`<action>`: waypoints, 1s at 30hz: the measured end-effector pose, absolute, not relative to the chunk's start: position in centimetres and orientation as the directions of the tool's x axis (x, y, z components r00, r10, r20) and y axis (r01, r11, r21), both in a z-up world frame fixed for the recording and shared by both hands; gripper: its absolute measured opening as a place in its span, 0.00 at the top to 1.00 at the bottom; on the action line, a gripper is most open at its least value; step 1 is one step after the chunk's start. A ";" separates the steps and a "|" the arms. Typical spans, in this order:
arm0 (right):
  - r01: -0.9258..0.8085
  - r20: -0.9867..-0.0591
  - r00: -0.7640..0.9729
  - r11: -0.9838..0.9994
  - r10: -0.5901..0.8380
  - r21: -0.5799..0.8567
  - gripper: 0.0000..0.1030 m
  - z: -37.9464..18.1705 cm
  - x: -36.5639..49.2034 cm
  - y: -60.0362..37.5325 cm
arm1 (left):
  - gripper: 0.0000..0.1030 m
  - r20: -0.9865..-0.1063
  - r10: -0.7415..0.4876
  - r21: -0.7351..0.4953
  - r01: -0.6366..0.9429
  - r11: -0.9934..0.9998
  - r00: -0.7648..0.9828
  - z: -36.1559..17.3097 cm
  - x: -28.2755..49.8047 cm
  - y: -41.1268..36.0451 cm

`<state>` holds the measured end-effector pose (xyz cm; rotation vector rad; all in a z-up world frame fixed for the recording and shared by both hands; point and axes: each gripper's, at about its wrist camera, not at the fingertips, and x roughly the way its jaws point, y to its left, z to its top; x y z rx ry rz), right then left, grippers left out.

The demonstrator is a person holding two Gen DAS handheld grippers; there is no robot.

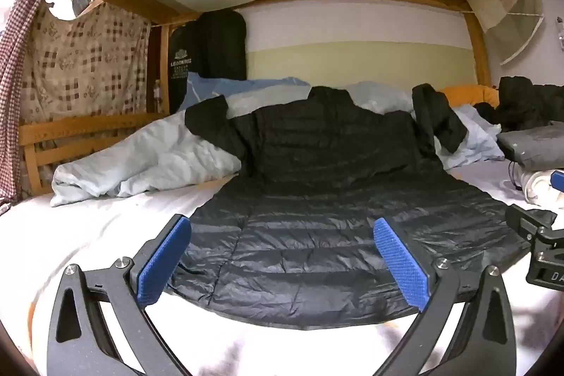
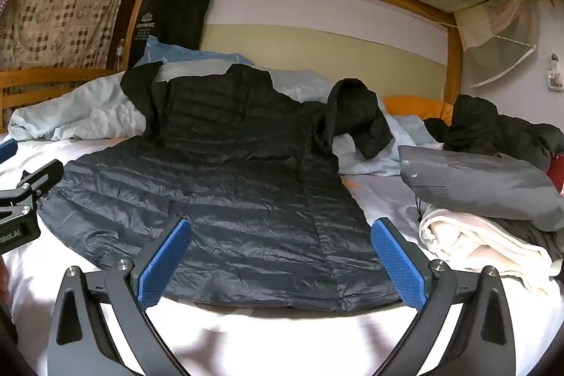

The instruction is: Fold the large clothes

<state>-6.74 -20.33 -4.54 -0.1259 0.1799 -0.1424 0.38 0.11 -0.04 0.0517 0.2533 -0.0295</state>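
A long dark quilted puffer jacket [image 1: 317, 199] lies spread flat, back up, on the white bed sheet [image 1: 88, 235], hem toward me, collar and sleeves resting on a rumpled pale blue duvet [image 1: 141, 157]. It also shows in the right wrist view [image 2: 229, 192]. My left gripper [image 1: 282, 263] is open and empty, its blue pads just above the hem. My right gripper [image 2: 282, 263] is open and empty above the hem's right part. The right gripper's body shows at the left view's right edge [image 1: 539, 235]; the left gripper's body shows at the right view's left edge [image 2: 21, 210].
A grey folded garment [image 2: 486, 182] lies on a cream folded one [image 2: 476, 245] at the right. More dark clothes [image 2: 493, 129] and an orange pillow [image 2: 416, 106] lie behind. The wooden bunk frame [image 1: 88, 125] and a checked curtain [image 1: 84, 51] stand at the left.
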 end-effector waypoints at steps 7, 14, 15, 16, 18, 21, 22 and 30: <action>0.130 -0.156 0.976 0.981 -0.152 -0.142 0.00 -4.5 -6.7 -20.3 | 0.00 -0.191 -0.011 0.059 0.022 0.998 0.982 0.0 0.4 0.2; 0.138 -0.144 0.977 0.979 -0.160 -0.150 0.00 -4.2 -7.2 -20.2 | 0.00 -0.194 -0.009 0.120 0.032 0.992 0.981 -0.6 0.2 -1.2; 0.138 -0.142 0.977 0.978 -0.160 -0.154 0.00 -4.3 -7.0 -20.1 | 0.00 -0.188 -0.009 0.124 0.033 0.992 0.982 -0.6 0.1 -1.3; 0.138 -0.140 0.977 0.977 -0.161 -0.161 0.00 -4.4 -7.0 -19.9 | 0.00 -0.184 -0.012 0.126 0.036 0.991 0.983 -0.6 0.0 -1.4; 0.136 -0.148 0.976 0.977 -0.161 -0.163 0.00 -4.6 -6.8 -19.9 | 0.00 -0.177 -0.013 0.124 0.036 0.992 0.984 -0.6 0.0 -1.3; 0.133 -0.159 0.975 0.979 -0.158 -0.153 0.00 -4.6 -6.7 -20.2 | 0.00 -0.166 -0.017 0.108 0.035 0.994 0.986 -0.5 -0.2 -1.0; 0.134 -0.158 0.975 0.979 -0.158 -0.150 0.00 -4.3 -6.9 -20.1 | 0.00 -0.164 -0.017 0.100 0.033 0.994 0.986 -0.5 -0.2 -1.0; 0.135 -0.160 0.974 0.980 -0.159 -0.147 0.00 -4.3 -6.9 -20.3 | 0.00 -0.172 -0.021 0.083 0.035 0.996 0.985 -0.3 -0.2 -0.6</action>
